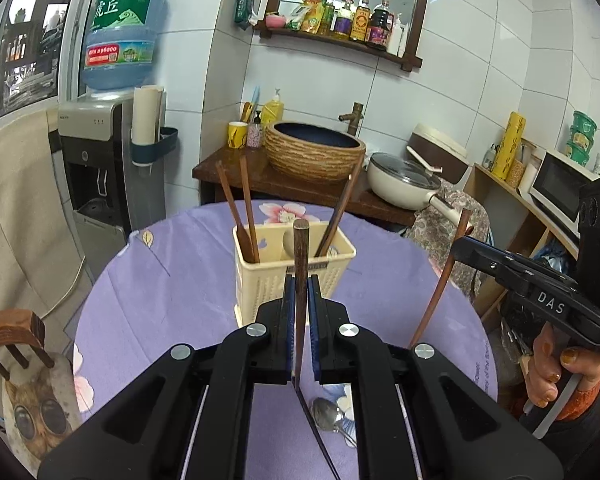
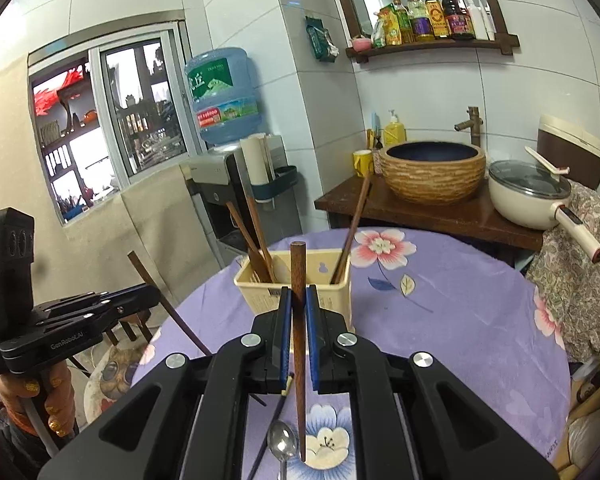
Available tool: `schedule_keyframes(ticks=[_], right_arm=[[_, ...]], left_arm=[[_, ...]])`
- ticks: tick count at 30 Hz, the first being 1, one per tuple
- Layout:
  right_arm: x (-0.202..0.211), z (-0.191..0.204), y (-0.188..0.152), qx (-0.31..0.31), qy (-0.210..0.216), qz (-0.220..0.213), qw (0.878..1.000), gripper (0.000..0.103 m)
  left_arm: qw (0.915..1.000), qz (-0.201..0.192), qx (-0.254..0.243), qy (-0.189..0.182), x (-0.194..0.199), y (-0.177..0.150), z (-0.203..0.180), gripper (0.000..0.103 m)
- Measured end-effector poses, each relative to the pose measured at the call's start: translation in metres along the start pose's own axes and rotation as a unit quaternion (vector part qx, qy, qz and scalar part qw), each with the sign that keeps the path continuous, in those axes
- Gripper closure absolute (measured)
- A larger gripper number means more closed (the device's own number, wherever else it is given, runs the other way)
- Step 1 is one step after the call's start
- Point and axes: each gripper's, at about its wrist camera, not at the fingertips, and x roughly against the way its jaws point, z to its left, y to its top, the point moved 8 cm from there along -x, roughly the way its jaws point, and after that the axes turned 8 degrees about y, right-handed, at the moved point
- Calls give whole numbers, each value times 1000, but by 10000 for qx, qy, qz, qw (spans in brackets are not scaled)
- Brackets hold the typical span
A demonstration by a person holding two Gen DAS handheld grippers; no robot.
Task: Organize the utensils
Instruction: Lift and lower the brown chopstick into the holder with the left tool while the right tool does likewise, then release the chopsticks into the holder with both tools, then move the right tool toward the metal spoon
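A: From the left wrist view, what's going on?

B: The left hand-held gripper (image 1: 299,280) is clenched on a dark chopstick (image 1: 300,264), which stands nearly upright between its pads, thin tip down. It hangs above the tabletop (image 1: 160,280), just in front of the cream holder (image 1: 292,276). I'd judge the upright hold is meant to let the chopstick drop straight into the holder, where three chopsticks already lean.

A: And the other one?

B: At the right edge, the right hand-held gripper (image 1: 460,242) pinches a reddish chopstick (image 1: 440,288) that slants down toward the tabletop.

A: Now the right wrist view?

B: There the right hand-held gripper (image 2: 298,300) is closed tight on its chopstick (image 2: 298,320), again near vertical and facing the holder (image 2: 300,284). A spoon (image 2: 282,446) lies on the tabletop (image 2: 460,300) below, not yet collected. On the left, the left hand-held gripper (image 2: 156,294) grips its chopstick (image 2: 168,304) at a slant.
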Motion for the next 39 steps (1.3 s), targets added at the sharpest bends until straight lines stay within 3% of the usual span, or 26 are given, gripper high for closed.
schedule_keyframes(ticks=[11, 17, 21, 27, 34, 39], right_arm=[[-3, 19, 119, 222, -136, -852, 9960, 96], [-30, 15, 151, 284, -486, -1144, 9918, 96], [-62, -1, 131, 275, -692, -1107, 9911, 96], [-101, -24, 86, 39, -802, -683, 9944, 96], [-119, -30, 56, 77, -848, -406, 9955, 96], [-124, -31, 49, 101, -793, -299, 9964, 95]], left_arm=[[9974, -658, 64, 290, 19, 133, -1, 97], [9945, -762, 218, 679, -7, 166, 7, 97], [9934, -619, 375, 890, -37, 159, 20, 97], [9944, -128, 493, 927, -84, 115, 29, 97], [9936, 254, 486, 987, -121, 71, 32, 96], [9933, 425, 525, 937, -136, 56, 31, 96]])
